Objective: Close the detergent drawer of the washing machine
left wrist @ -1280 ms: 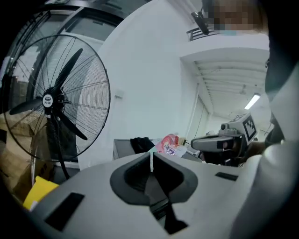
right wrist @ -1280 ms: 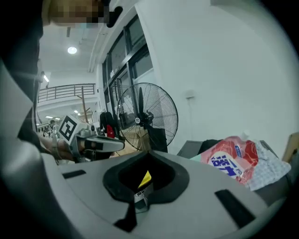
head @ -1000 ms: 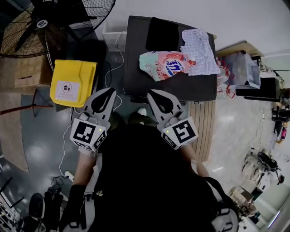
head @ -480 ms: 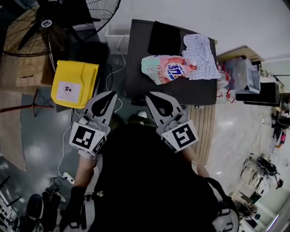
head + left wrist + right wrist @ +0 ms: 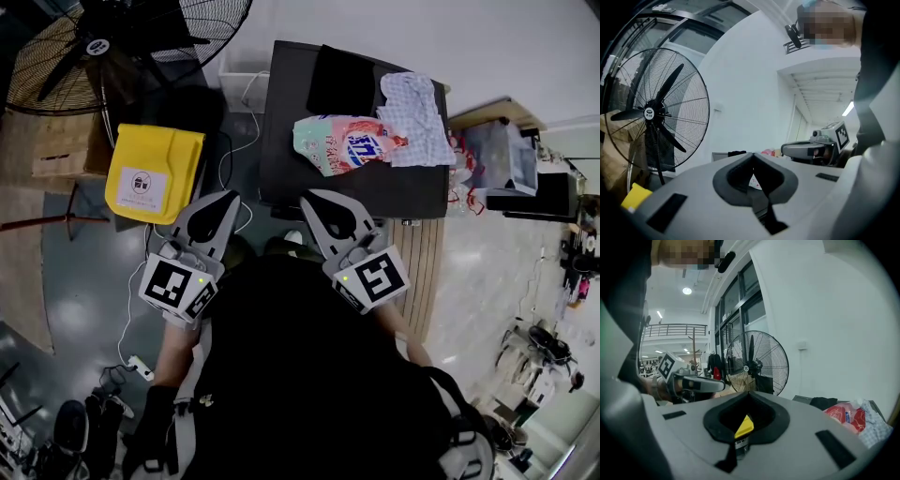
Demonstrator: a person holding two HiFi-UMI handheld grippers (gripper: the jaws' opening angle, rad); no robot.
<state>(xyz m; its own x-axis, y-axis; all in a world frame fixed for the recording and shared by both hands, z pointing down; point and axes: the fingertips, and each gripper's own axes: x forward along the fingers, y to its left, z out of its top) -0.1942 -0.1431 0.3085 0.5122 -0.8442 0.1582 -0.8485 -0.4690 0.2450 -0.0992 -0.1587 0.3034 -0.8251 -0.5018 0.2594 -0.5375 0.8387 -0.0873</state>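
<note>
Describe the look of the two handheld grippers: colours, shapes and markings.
The left gripper and right gripper are light grey, broad, tapering to a point, with black lining. Each bears a white cube with black square markers. The top worn is black.

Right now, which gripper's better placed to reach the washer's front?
Right, probably: right gripper, shut, sits at the washing machine's front edge; left gripper, shut, points past its side. No drawer visible.

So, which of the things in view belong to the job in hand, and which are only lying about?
For the job: left gripper, right gripper, both shut and empty; dark machine, drawer not visible.
Lying about: detergent bag, black cloth, patterned cloth, yellow bin, fan.
</note>
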